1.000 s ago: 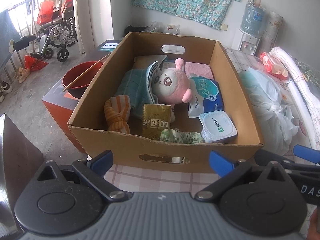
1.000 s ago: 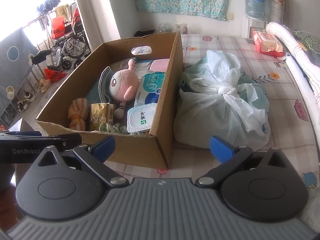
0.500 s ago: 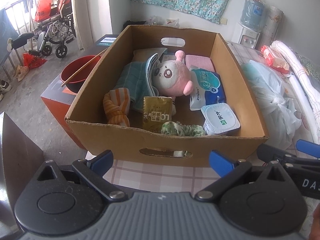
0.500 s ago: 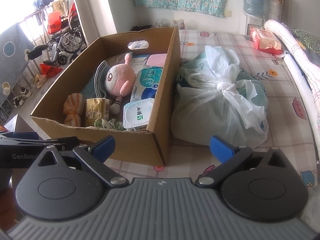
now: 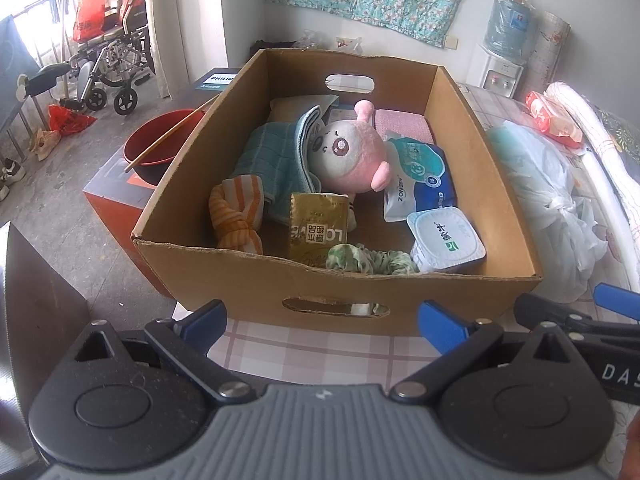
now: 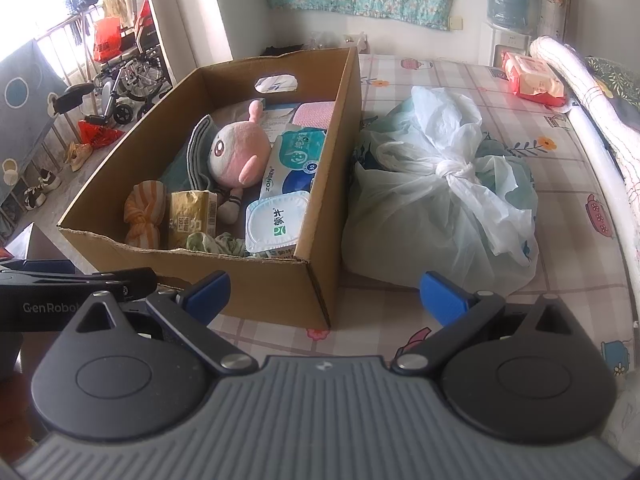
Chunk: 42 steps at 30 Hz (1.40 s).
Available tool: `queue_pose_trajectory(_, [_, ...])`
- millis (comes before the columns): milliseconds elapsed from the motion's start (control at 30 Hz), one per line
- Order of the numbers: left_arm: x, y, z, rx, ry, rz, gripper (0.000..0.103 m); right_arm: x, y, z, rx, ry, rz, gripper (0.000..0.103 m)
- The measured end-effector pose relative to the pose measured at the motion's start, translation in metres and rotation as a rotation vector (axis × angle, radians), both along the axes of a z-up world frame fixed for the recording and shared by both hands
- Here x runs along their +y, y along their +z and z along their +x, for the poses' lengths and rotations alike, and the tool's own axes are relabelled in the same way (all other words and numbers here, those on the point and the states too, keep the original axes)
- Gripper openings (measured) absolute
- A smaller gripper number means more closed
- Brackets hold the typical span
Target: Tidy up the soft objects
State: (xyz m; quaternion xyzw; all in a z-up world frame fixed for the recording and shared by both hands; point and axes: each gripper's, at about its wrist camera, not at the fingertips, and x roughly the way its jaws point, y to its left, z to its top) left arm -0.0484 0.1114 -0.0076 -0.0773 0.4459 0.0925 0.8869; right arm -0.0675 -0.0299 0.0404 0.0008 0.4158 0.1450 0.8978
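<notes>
A cardboard box on the table holds a pink plush toy, a teal towel, an orange striped knotted cloth, a green scrunchie, a gold packet, a tissue pack and a white tub. My left gripper is open, held just in front of the box's near wall. My right gripper is open too, near the box's right front corner. Neither holds anything.
A tied white plastic bag lies right of the box on the checked tablecloth. A red wipes pack and a rolled quilt sit far right. A red basin on an orange carton and a wheelchair stand left.
Both grippers have drawn back and risen slightly, so the box sits a little farther off and more of its inside shows. Nothing in the box has moved.
</notes>
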Motion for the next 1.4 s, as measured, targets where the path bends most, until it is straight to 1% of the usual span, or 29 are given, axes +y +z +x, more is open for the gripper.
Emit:
queue_pose_trajectory(500, [0.0005, -0.0027, 0.0021, 0.009, 0.000, -0.003, 0.103, -0.0003, -0.0043, 0.0042, 0.021, 0.004, 0.001, 0.102])
queue_pose_trajectory(1400, [0.0020, -0.0061, 0.0031, 0.018, 0.003, -0.005, 0.103, -0.0024, -0.0067, 0.0094, 0.031, 0.010, 0.002, 0.102])
